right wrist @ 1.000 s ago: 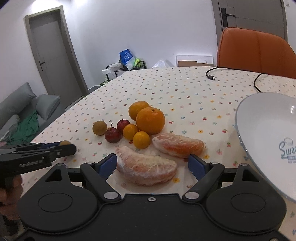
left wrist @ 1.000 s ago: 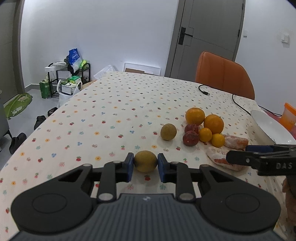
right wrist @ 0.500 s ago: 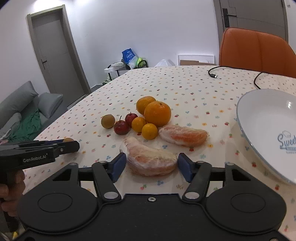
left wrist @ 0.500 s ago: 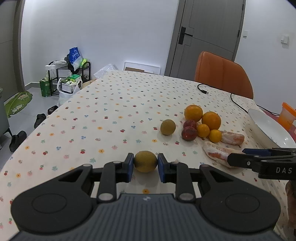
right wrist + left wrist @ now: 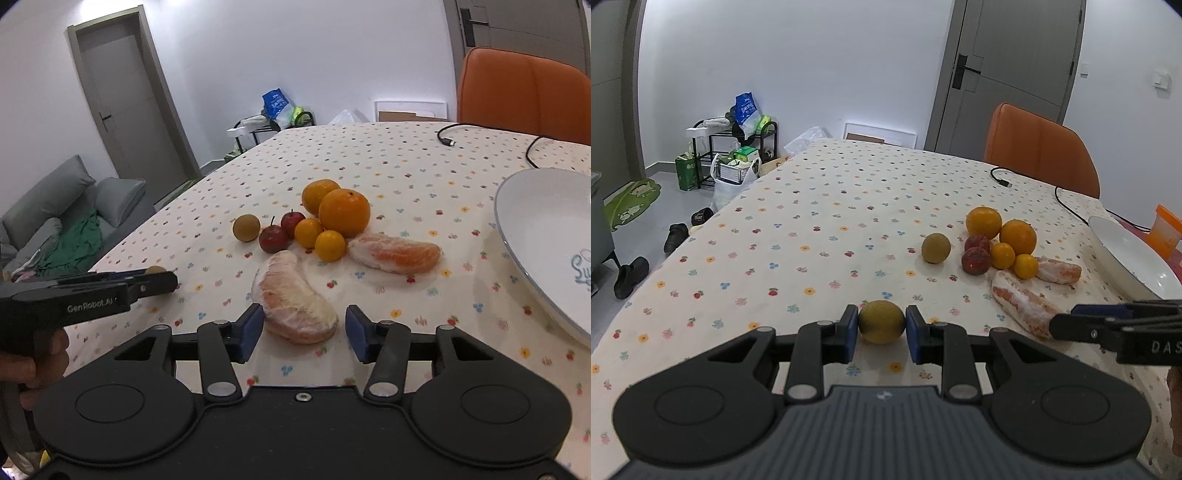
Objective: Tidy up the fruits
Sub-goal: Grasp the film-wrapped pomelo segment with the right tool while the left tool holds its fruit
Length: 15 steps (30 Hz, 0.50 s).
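The left gripper (image 5: 881,329), black with blue pads, is clamped on a small round yellow-brown fruit (image 5: 881,321), both pads pressed against its sides just above the cream tablecloth dotted with small coloured flowers (image 5: 812,229); in the right wrist view this gripper (image 5: 162,282) enters from the left edge, held by a hand (image 5: 35,365), with the fruit barely showing at its tip. The right gripper (image 5: 304,330) stands open with its blue pads on either side of the near end of a peeled pomelo segment with pale membrane and pink flesh (image 5: 293,299); the left pad looks close to or touching it, the right pad stands clear of it, and the segment lies on the cloth. Just beyond lies a second peeled pomelo segment (image 5: 395,253), and touching its far side sits a cluster of fruit: two small orange tangerines (image 5: 319,238), two small dark red apple-like fruits (image 5: 282,232) and two large oranges (image 5: 343,212). A second round yellow-brown fruit (image 5: 246,228) sits apart to the left of the cluster. To the right rests a wide white bowl with a thin blue rim and blue lettering (image 5: 517,236). Farther back, a black cable (image 5: 480,133) trails across the cloth, and behind the table stands an orange upholstered chair (image 5: 517,92).
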Tool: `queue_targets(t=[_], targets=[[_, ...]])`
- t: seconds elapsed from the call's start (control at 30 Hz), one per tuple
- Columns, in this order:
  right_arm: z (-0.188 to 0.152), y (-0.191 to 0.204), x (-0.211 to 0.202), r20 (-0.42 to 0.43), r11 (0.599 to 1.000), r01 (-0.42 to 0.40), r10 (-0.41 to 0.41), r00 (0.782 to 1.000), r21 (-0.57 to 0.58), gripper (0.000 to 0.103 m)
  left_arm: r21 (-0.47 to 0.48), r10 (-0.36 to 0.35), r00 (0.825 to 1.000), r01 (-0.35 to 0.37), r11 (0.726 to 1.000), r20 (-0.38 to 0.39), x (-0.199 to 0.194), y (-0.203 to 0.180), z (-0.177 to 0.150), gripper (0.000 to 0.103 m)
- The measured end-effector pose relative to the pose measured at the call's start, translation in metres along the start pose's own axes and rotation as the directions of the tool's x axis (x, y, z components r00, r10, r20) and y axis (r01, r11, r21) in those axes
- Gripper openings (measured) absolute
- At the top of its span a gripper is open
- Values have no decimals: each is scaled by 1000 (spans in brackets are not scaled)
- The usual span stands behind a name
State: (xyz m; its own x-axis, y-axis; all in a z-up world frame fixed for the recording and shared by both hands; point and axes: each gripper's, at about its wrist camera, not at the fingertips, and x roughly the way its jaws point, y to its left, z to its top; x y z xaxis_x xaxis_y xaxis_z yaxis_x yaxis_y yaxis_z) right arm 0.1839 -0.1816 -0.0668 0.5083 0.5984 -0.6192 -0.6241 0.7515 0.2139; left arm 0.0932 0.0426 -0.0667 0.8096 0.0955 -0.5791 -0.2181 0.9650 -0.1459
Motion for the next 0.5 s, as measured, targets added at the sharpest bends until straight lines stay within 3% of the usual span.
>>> queue_targets(t=[0.17, 0.5], targets=[[7, 1, 11, 5, 999, 14, -14, 1000, -33, 59, -8, 5, 1000, -5, 1000, 2, -1, 4, 0, 26], [14, 15, 27, -2, 995, 12, -12, 1000, -99, 61, -12, 11, 1000, -11, 1000, 8, -4, 7, -3, 26]])
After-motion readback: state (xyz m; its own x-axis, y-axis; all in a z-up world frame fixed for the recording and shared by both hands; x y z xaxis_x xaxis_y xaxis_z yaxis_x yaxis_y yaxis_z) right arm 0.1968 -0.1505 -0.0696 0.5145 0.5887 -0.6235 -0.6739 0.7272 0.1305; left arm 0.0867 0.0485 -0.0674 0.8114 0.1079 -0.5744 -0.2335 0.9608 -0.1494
